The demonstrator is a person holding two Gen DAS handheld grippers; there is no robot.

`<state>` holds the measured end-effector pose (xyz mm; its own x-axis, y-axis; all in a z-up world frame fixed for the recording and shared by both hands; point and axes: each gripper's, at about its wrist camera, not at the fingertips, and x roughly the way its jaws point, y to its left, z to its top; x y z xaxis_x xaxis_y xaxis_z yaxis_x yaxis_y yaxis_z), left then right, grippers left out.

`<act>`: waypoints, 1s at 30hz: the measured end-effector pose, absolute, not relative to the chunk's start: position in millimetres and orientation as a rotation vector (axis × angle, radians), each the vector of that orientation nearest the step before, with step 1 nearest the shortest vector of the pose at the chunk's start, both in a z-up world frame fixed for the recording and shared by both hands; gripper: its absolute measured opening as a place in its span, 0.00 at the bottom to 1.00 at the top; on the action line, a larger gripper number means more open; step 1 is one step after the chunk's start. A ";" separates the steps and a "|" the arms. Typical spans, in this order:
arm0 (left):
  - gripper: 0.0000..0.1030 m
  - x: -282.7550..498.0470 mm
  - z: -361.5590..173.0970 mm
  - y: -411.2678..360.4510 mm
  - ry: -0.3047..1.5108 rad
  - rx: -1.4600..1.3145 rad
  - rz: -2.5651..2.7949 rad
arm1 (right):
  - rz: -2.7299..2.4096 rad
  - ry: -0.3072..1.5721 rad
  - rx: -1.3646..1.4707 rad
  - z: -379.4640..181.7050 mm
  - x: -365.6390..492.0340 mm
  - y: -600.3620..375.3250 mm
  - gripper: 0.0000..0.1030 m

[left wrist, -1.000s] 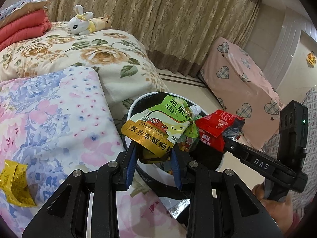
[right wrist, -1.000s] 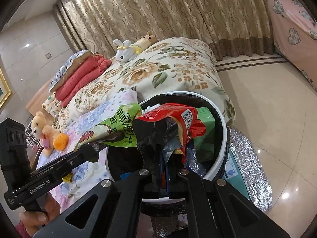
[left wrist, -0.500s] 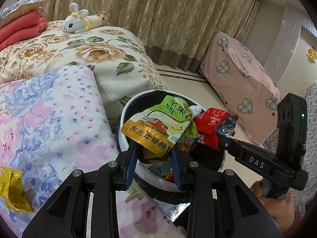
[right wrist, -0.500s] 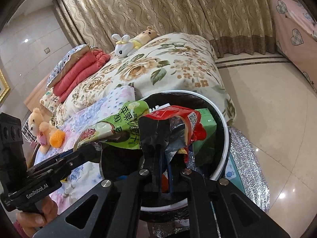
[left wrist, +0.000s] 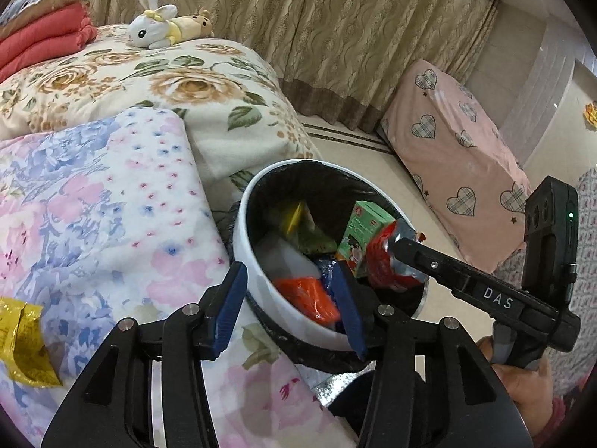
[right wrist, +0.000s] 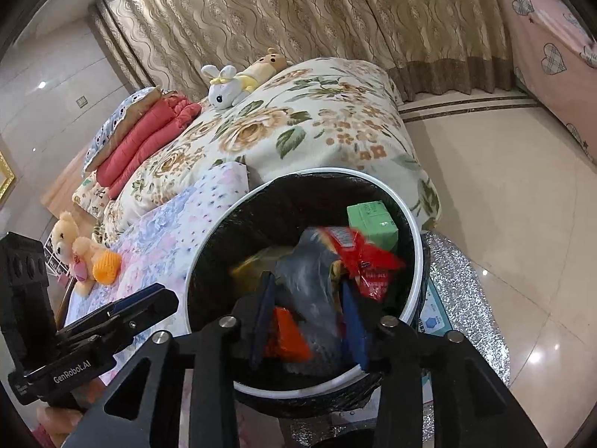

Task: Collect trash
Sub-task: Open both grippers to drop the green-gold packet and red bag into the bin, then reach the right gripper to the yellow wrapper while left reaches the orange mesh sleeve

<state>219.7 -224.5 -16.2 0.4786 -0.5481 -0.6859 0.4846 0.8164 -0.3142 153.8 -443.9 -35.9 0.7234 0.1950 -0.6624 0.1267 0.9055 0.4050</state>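
Note:
A white-rimmed bin [left wrist: 242,224] with a black liner stands beside the bed. My left gripper [left wrist: 289,310] hangs over its near rim with the jaws opening and nothing between them. The green-and-yellow pouch [left wrist: 298,227] lies inside the bin by a green carton [left wrist: 367,231] and an orange wrapper [left wrist: 309,295]. My right gripper [right wrist: 308,317] is over the bin [right wrist: 419,261] too, jaws opening. The red wrapper [right wrist: 358,257] is blurred and loose just ahead of its pads. It is still at that gripper's tip [left wrist: 410,250] in the left wrist view. A yellow wrapper [left wrist: 18,339] lies on the quilt.
A floral bed [left wrist: 186,86] with a pastel quilt [left wrist: 93,205] fills the left side, with plush toys [left wrist: 160,28] and folded red bedding [left wrist: 41,44] further back. Pink heart-print furniture [left wrist: 455,149] stands on the tiled floor [right wrist: 503,205]. A silvery mat [right wrist: 466,298] lies under the bin.
Both grippers' jaws spread apart. The green-and-yellow pouch left the left gripper and fell into the bin. The red wrapper came out of the right gripper's grip and is slipping down.

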 end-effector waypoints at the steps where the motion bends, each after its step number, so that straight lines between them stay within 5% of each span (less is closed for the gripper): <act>1: 0.47 218.1 -15.6 -221.4 0.864 -0.087 -0.629 | 0.040 0.766 0.449 -35.3 153.6 -443.3 0.42; 14: 0.56 194.5 -12.2 -168.1 0.822 -0.136 -0.555 | 0.045 0.717 0.470 -28.9 141.8 -421.3 0.71; 30: 0.56 158.0 -21.1 -90.1 0.808 -0.177 -0.457 | 0.148 0.683 0.452 -23.5 137.1 -357.6 0.80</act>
